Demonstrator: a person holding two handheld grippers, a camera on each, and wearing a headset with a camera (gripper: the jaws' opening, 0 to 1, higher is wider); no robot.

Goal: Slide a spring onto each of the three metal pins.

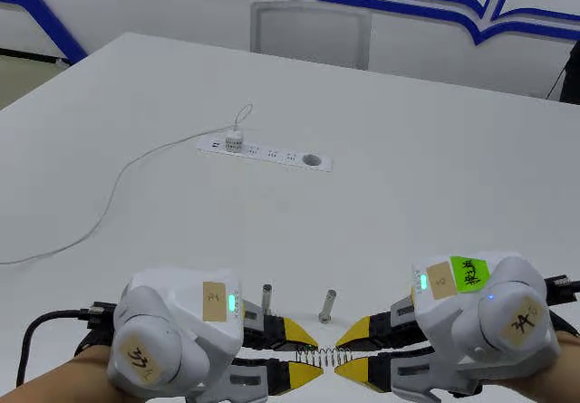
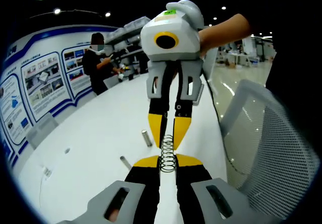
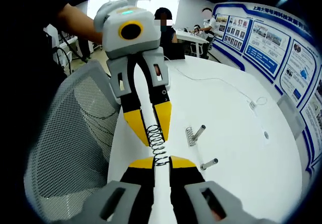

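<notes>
I have both grippers low at the near edge of the white table [image 1: 408, 204], nose to nose. The left hand-held gripper [image 1: 310, 356] is pinched on one end of a spring [image 1: 324, 358], and the right hand-held gripper [image 1: 344, 355] is pinched on the other end. The coil is stretched level between the two pairs of yellow jaw tips.

In the left gripper view my own jaws are drawn in tight around the lower end of the spring, and the right one reaches down from the top to grip the far end. The right gripper view shows the same thing mirrored.

Just beyond the held spring, a metal pin [image 1: 266, 296] stands upright on the table. A second pin [image 1: 327, 305] stands near it on the right. Both are apart from the grippers and the coil.

In the right gripper view another spring [image 3: 190, 136] sits right against the base of the farther pin. I cannot tell whether it is threaded over anything or only lying beside it (the fisheye bends things there).

Farther back on the table lies a white power strip [image 1: 265, 152] with a small white plug [image 1: 234, 140] in it and a thin cable [image 1: 118, 190] trailing off to the left. A grey chair [image 1: 311, 32] stands at the far edge, and a mesh chair [image 2: 274, 148] is close behind the right gripper.
</notes>
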